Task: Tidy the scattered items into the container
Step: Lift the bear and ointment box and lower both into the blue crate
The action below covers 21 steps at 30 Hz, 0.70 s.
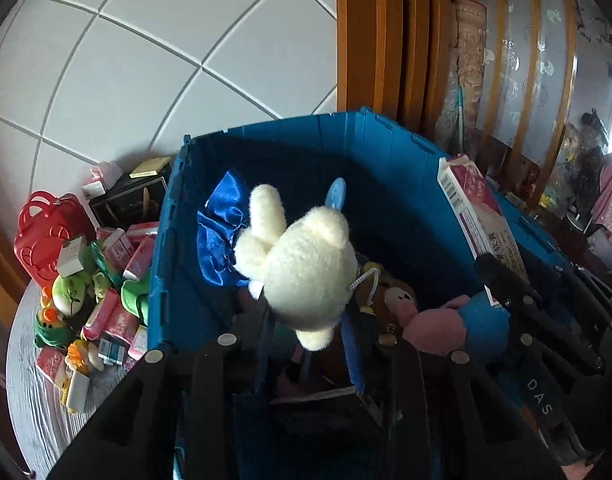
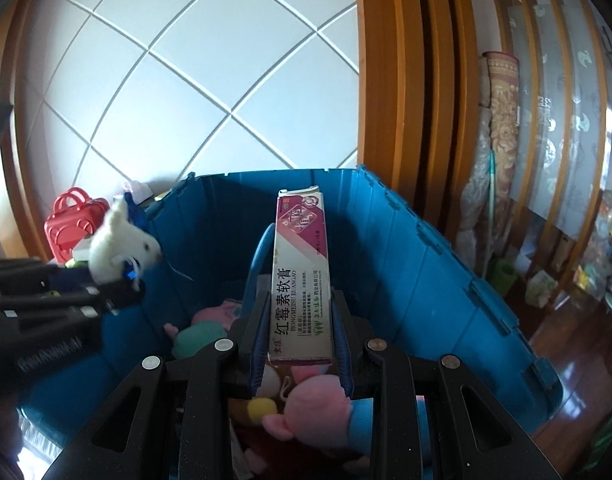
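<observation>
- The left gripper [image 1: 306, 320] is clamped narrow on a white plush toy [image 1: 306, 264]; its blue fingers [image 1: 351, 344] pinch the toy's lower body near the bottom centre of the left wrist view, and the fluffy head and limbs stick up above them.
- The right gripper [image 2: 300, 332] is closed just as narrowly on a long ointment box [image 2: 302, 280]; the fingers [image 2: 258, 320] press its two long sides near the lower end, and the box points up toward the middle of the right wrist view.
- Both loads hang over the open blue crate [image 1: 385, 184], which fills the centre of each view.
- Inside the crate, low in the frame, lie a pink and blue plush [image 2: 317, 412], a blue satin bag [image 1: 222, 232] and other soft toys.
- To finish this step well, I would open each gripper only once its load is clearly inside the walls; the long box looks likely to catch the rim if it is let go tilted, so lower it first.
- The white toy is light and should simply drop onto the others.
- More clutter waits outside, at the left edge of the left wrist view: small pink packets [image 1: 118, 320], green toys [image 1: 68, 292] and a red toy case [image 1: 46, 236] on a grey tabletop [image 1: 30, 400].
</observation>
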Motion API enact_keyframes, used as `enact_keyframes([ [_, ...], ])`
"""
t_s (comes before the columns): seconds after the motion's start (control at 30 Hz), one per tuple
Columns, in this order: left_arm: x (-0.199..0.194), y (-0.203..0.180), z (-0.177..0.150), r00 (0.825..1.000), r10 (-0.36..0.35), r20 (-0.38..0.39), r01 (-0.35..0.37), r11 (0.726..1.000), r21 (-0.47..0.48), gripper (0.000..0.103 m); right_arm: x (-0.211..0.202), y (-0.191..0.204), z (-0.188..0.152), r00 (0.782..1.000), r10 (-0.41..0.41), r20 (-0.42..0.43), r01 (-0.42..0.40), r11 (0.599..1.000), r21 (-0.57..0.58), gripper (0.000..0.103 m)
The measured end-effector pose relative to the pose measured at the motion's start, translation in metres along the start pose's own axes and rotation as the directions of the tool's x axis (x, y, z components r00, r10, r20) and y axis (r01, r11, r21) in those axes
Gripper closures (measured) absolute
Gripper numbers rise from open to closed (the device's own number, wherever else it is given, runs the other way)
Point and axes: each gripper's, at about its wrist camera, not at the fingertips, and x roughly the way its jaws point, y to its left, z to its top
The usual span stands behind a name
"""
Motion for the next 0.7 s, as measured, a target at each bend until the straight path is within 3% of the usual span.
enact_keyframes([
  [0.17,0.015,-0.008,-0.006,0.997,0.015,-0.072,-0.016,1.000,-0.012,0.064,0.006,-0.007,-0.009,0.999,0.021,-0.038,-0.022,1.000,-0.003,0.075],
  [0.23,0.016,-0.010,-0.009,0.997,0.027,-0.069,-0.028,0.999,-0.016,0.040,0.010,-0.009,-0.013,0.998,0.033,-0.050,-0.033,0.999,-0.005,0.075],
  [0.3,0.015,-0.010,-0.012,0.998,0.042,-0.056,-0.043,0.999,-0.013,0.027,0.013,-0.010,-0.015,0.997,0.042,-0.059,-0.043,0.999,-0.006,0.075],
  [0.7,0.014,0.006,-0.029,0.997,0.057,-0.054,-0.059,0.997,-0.051,0.026,0.021,0.006,-0.009,0.995,0.080,-0.058,-0.082,0.996,-0.042,0.070],
])
